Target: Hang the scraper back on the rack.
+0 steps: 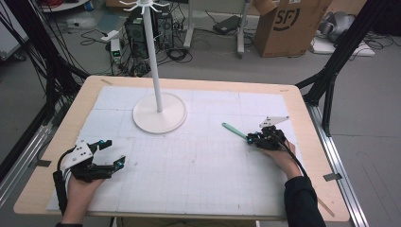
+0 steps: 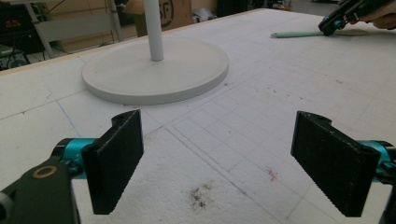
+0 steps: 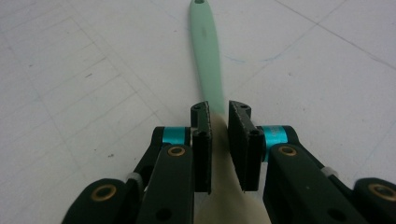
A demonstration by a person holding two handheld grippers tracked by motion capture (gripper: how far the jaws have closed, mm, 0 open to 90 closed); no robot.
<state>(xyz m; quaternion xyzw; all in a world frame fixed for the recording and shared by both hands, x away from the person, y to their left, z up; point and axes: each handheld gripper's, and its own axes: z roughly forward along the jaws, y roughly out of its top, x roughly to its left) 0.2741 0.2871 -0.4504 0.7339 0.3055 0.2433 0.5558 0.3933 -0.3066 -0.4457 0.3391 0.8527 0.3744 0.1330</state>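
A spatula [image 1: 235, 130] with a pale green handle and a cream-coloured wider end is seen lying flat on the white gridded mat [image 1: 198, 170], at the right side of the table [image 1: 47, 170], well apart from the white stand [image 1: 159, 111] with the round base.

The right gripper [image 1: 255, 139] is placed low over the spatula. In the right gripper view the jaws are drawn close around the spatula [image 3: 206, 51], where the green handle meets the cream part, one jaw on each side. A narrow gap is seen between them; whether the pads actually press the spatula cannot be told for sure, but it is judged to be pinched or very nearly so.

The left gripper [image 1: 109, 152] is held at the left near edge of the mat, jaws spread wide, nothing between them. In the left gripper view the stand base [image 2: 156, 70] is seen ahead and the spatula [image 2: 299, 34] far off at the upper right.

The spatula is judged light and thin. The handle looks like smooth plastic or silicone, so some slipperiness is expected. The cream end may be softer and may flex. Because it lies flat, little edge is offered for a grip. The stiffer neck, as taken now, is judged the best hold. A hole is seen at the handle tip, probably for hanging.
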